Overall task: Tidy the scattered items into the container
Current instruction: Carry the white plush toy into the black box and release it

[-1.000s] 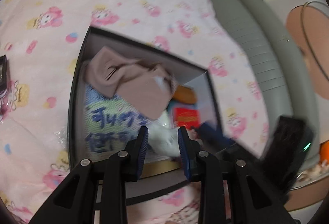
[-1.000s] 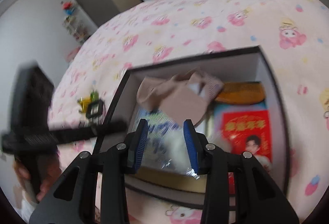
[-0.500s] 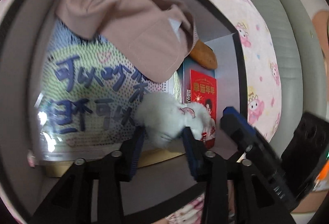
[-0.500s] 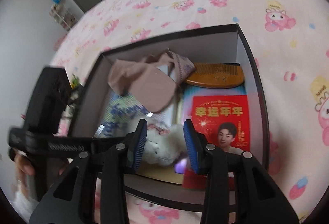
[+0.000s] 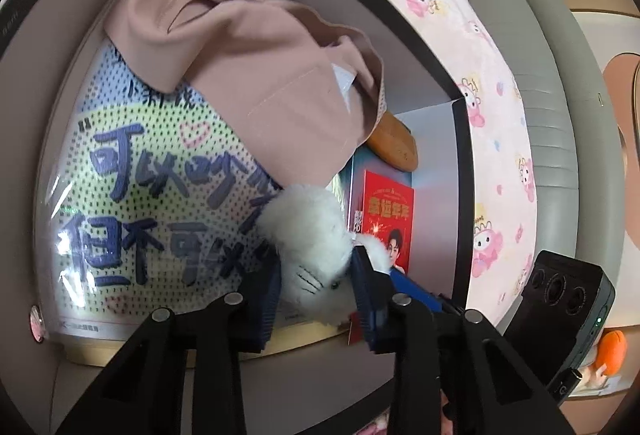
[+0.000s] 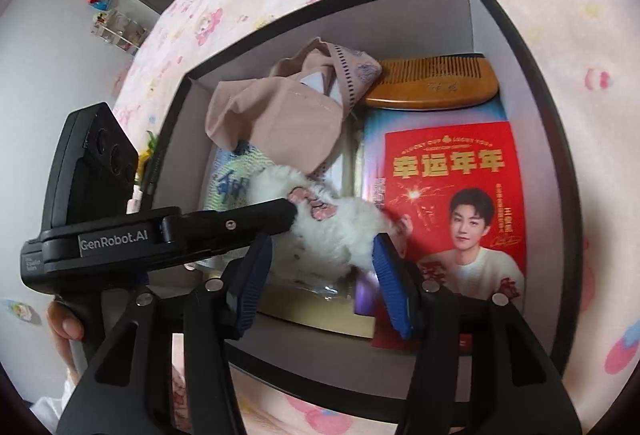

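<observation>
Toy: white plush toy (image 5: 316, 255) is lowered into box (image 6: 532, 83) on bed, atop contents | left gripper (image 5: 316, 291) fingers pinch it, just closing | right gripper (image 6: 320, 275) fingers spread, just opening, judged releasing.

I can't read the lower part of the red card (image 6: 452, 195): my right gripper's arm covers it. The pink garment (image 5: 256, 75) hides most of the wooden comb (image 5: 394, 147) and the printed sheet's (image 5: 140, 195) top.
</observation>
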`<state>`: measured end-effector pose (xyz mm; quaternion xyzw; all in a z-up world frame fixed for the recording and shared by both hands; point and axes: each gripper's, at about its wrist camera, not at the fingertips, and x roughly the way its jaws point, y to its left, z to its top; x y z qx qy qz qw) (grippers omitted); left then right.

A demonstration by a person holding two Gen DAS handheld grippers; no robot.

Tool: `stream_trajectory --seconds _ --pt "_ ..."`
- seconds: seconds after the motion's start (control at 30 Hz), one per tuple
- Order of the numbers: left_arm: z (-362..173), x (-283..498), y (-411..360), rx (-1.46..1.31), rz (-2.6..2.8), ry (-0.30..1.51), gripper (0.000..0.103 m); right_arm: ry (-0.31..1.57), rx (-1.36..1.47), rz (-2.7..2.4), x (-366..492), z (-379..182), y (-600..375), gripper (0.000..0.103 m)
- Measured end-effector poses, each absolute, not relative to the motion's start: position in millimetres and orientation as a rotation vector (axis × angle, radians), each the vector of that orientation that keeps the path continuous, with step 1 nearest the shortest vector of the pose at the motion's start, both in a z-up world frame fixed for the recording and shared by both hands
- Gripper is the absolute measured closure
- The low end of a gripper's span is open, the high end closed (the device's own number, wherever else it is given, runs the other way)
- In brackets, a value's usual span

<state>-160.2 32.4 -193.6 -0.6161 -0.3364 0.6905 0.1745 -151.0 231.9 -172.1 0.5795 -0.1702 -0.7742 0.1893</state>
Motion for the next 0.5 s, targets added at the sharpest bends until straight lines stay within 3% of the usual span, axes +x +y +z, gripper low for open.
stream_trajectory --seconds 0.07,0.5 --pt "-189 -159 31 -1.719 1.959 -0.971 0.077 -0.504 1.593 -2.177 -153 -168 232 0.054" --pt "-177 -142 -5 -1.639 2.082 -1.097 0.079 -0.489 1.535 -2.236 -153 -152 232 0.054"
